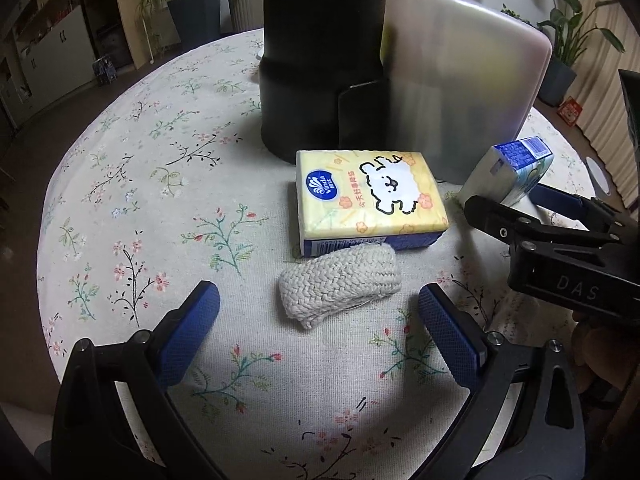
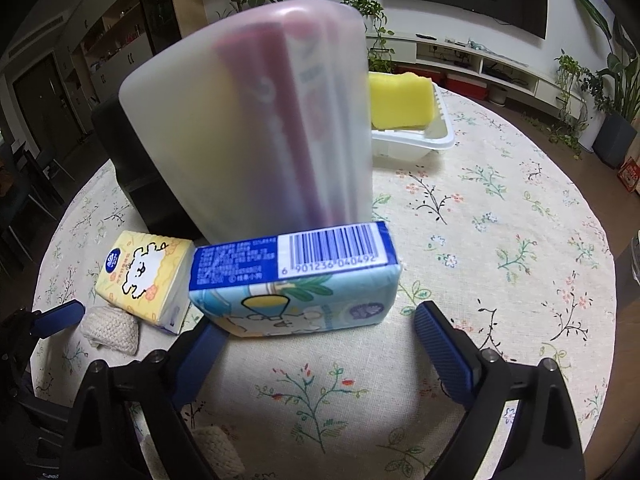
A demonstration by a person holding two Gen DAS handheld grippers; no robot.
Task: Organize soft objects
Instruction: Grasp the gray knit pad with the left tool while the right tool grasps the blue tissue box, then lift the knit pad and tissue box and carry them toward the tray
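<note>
Left gripper (image 1: 318, 312) spread around folded cream knitted cloth (image 1: 339, 284) on floral desk (image 1: 140, 200), right gripper (image 2: 316, 334) spread around blue tissue pack (image 2: 296, 280), pads not pressing

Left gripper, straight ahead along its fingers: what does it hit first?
Most likely the knitted roll, lying centred between the open left gripper fingers just ahead of the tips. The yellow tissue pack sits right behind it. Depth is approximate.

Two soft tissue packs share the floral tabletop (image 1: 140, 208): one yellow cartoon-printed pack (image 1: 370, 200) and one blue-and-white barcoded pack (image 2: 296, 276). Also counted: one folded cream knitted cloth (image 1: 340, 286), one yellow sponge (image 2: 400, 98), one frosted plastic bin (image 2: 256, 128), one black cylindrical container (image 1: 320, 64).
</note>
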